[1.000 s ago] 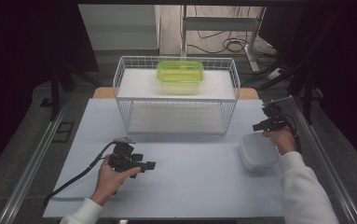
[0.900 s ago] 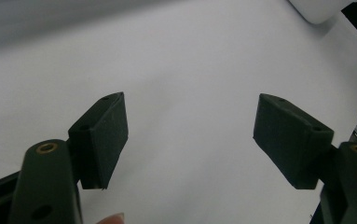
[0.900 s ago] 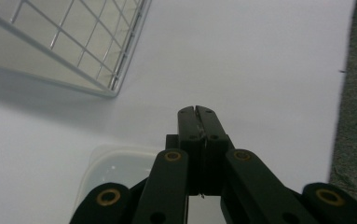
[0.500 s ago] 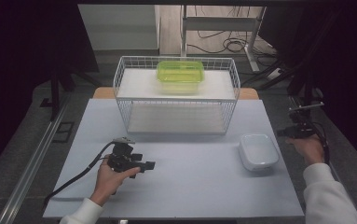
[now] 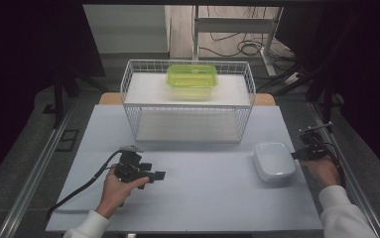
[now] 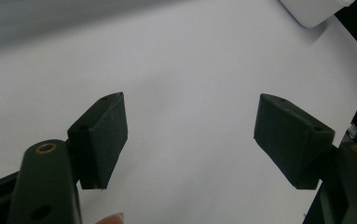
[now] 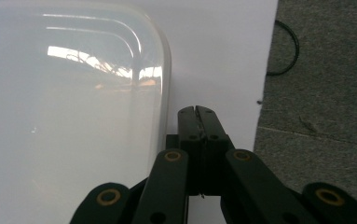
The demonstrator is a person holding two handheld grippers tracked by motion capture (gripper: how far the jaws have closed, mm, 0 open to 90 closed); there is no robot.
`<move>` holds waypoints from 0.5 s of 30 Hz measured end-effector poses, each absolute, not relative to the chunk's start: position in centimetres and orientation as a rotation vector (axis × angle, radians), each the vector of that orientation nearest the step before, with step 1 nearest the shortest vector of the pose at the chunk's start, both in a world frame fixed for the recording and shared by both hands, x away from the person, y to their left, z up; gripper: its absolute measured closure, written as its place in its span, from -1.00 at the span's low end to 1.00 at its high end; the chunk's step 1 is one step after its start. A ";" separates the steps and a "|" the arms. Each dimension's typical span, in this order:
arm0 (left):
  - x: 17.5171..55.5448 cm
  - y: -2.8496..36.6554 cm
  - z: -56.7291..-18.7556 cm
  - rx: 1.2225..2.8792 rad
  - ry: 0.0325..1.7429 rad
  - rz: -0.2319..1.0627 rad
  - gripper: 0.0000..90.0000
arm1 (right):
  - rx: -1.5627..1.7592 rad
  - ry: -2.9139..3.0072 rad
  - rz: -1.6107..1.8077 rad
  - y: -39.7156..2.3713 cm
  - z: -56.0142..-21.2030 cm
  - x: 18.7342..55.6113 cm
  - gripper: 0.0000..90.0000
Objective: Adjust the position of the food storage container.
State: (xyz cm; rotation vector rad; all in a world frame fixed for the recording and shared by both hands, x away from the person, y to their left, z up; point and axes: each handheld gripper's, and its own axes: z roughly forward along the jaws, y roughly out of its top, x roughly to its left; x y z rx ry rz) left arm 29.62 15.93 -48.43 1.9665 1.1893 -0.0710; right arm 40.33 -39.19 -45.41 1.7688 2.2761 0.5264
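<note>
While the right claw [image 5: 296,154] stands with its jaws pressed fully together and nothing between them, the white container [image 5: 274,160] lies just beside its closed tips, on the side toward the other claw; from the high view it cannot be told whether tips and rim touch. From the right gripper view, the closed right claw [image 7: 196,112] points along the container's [image 7: 73,116] rounded wall, which runs close alongside the jaws, with the edge of the tabletop [image 7: 227,56] just ahead of the tips and grey floor [image 7: 325,93] beyond it. The left claw [image 5: 158,175] is held low over the tabletop [image 5: 202,198], jaws set wide apart and gripping nothing. In the left gripper view, the left claw [image 6: 190,135] has only bare white surface between its pads [image 6: 104,135], and a corner of the white container [image 6: 313,9] appears far ahead, well apart from the tips. Beyond both claws, a wire basket [image 5: 187,106] stands at the far part of the tabletop, carrying a green lidded box [image 5: 191,81] on its upper level.
</note>
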 end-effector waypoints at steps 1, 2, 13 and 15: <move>29.6 15.9 -48.4 1.968 1.190 -0.069 -0.44 | 1.764 2.282 0.527 -39.1 -45.5 40.2 0.98; 29.6 15.9 -48.5 1.969 1.190 -0.069 -0.44 | 1.762 2.287 0.531 -38.8 -45.6 40.2 0.98; 29.7 15.9 -48.5 1.970 1.191 -0.072 -0.45 | 1.702 2.358 0.631 -35.3 -45.9 39.1 0.98; 29.6 15.9 -48.5 1.969 1.190 -0.072 -0.45 | 1.691 2.369 0.643 -34.5 -46.0 38.9 0.98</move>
